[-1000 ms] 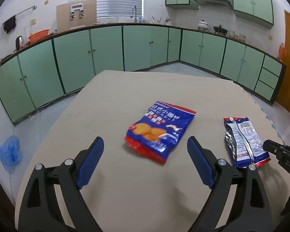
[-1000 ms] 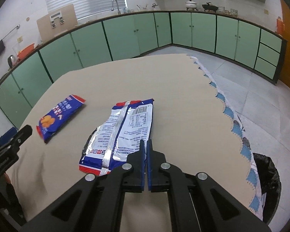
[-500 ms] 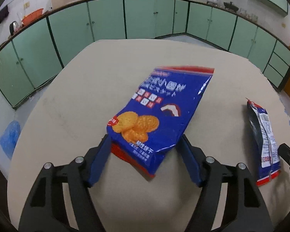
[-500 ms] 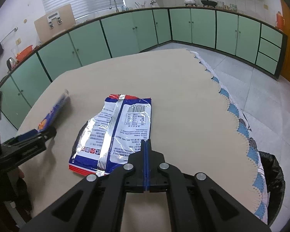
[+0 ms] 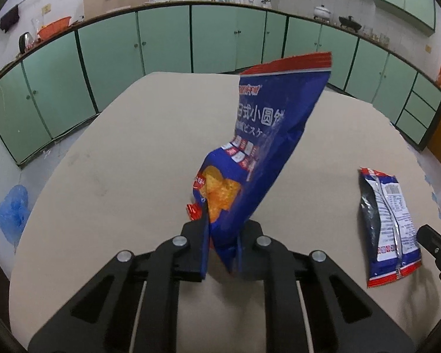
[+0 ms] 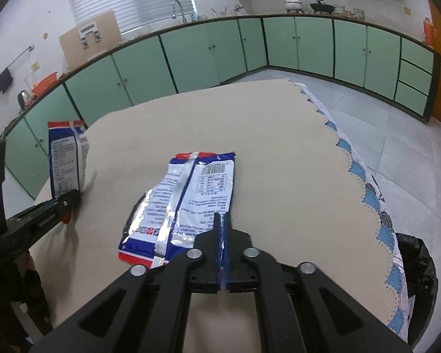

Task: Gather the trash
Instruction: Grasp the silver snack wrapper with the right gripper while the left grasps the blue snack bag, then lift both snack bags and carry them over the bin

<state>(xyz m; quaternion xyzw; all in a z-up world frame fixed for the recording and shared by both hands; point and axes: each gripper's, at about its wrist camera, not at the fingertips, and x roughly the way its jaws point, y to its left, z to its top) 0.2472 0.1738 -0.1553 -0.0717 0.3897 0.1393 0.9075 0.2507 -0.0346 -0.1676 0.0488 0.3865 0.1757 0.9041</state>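
Observation:
My left gripper (image 5: 220, 235) is shut on the lower end of a blue cracker bag (image 5: 264, 147), which stands up tilted above the beige table (image 5: 117, 191); the bag also shows in the right wrist view (image 6: 66, 158). A second blue and silver wrapper (image 6: 188, 203) lies flat on the table, back side up; it also shows in the left wrist view (image 5: 388, 223). My right gripper (image 6: 222, 229) is shut and empty, its tips just over the wrapper's near edge.
A black-lined trash bin (image 6: 417, 270) stands on the floor past the table's right edge with its scalloped blue trim (image 6: 370, 197). Green kitchen cabinets (image 5: 161, 44) ring the room. A blue plastic bag (image 5: 11, 209) lies on the floor at left.
My left gripper closed on the cracker bag and lifted it, so it now stands up off the table. My right gripper stayed shut and edged forward onto the wrapper's near edge.

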